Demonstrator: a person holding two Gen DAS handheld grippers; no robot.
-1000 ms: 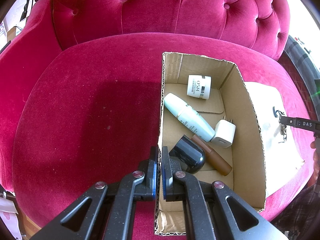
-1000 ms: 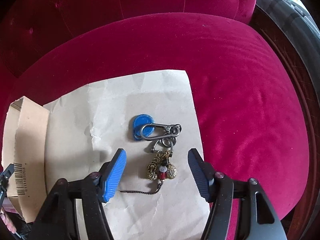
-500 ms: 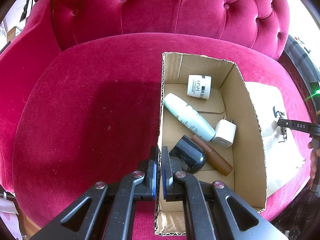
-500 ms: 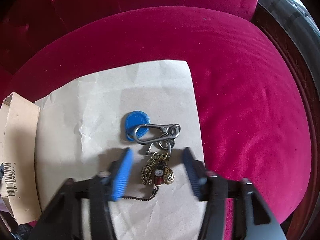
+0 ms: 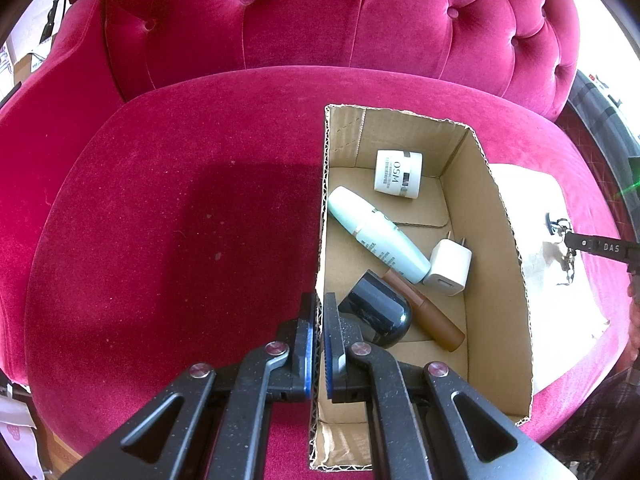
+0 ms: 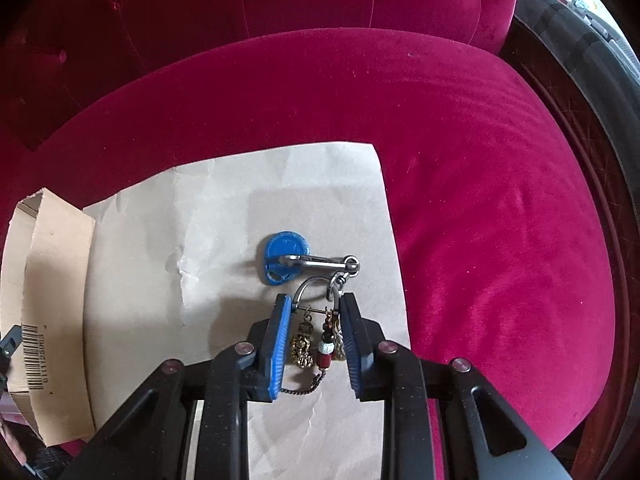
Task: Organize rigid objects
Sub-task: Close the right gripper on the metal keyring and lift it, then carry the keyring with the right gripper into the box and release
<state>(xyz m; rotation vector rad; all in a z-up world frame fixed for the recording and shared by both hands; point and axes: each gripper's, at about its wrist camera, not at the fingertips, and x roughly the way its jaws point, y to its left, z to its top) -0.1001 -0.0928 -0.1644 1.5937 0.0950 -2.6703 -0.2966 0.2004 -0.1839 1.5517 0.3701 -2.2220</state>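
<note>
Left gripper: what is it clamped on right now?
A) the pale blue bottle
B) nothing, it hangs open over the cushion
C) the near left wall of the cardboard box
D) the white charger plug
C: the left gripper has its blue pads pressed on either side of the cardboard box wall edge.

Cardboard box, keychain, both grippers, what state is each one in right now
Cardboard box: open-topped, left wall pinched.
Left gripper: shut on the box wall.
Keychain: lying on brown paper, charms between the fingers.
Right gripper: closed around the keychain's shackle.
</note>
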